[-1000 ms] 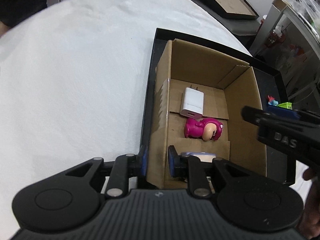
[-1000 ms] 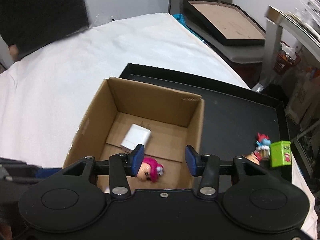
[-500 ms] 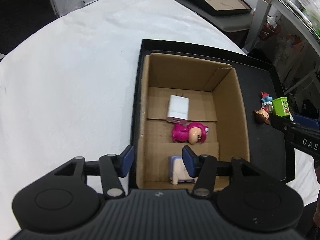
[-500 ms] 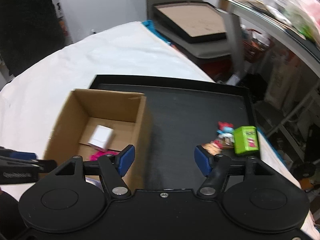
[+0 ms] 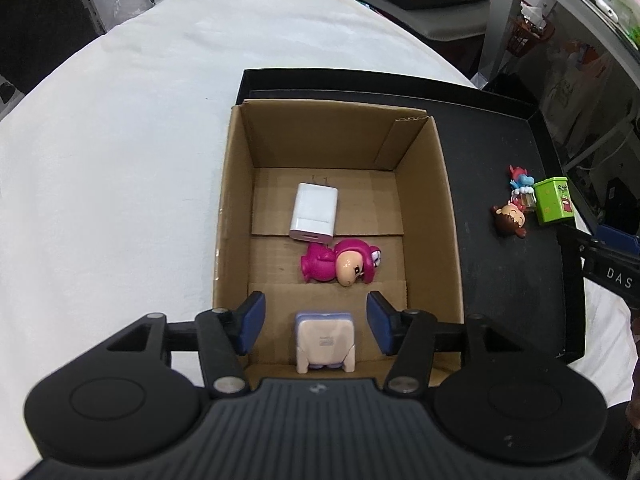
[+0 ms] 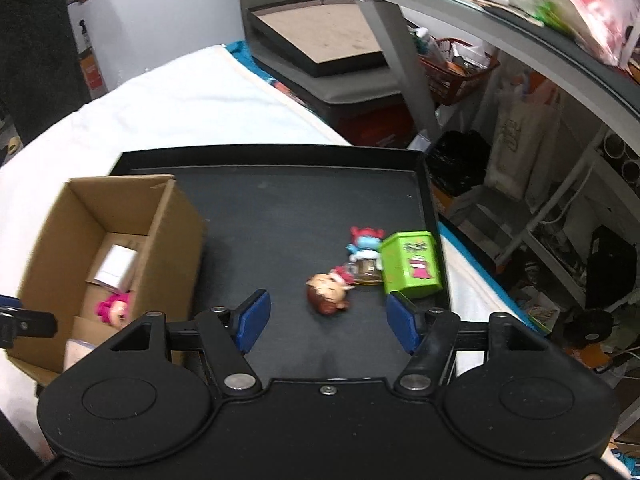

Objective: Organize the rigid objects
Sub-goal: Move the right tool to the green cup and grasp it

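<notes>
Left wrist view: left gripper [image 5: 314, 322] points steeply down over cardboard box [image 5: 428, 216], jaws opening, pads clear of the pale toy [image 5: 325, 340] on the box floor below, nothing gripped. White charger [image 5: 314, 210] and pink figure [image 5: 340, 266] lie in the box too. Right wrist view: right gripper [image 6: 326, 320] angled down over black tray [image 6: 280, 208], jaws closing, empty. Brown-haired figure [image 6: 329, 292], blue figure [image 6: 365, 242] and green tin [image 6: 410, 264] sit clustered on the tray ahead.

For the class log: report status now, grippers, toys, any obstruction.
Left gripper opening, right gripper closing, both empty. Three items in cardboard box. Brown-haired doll and green tin on black tray. Nothing blocking.
</notes>
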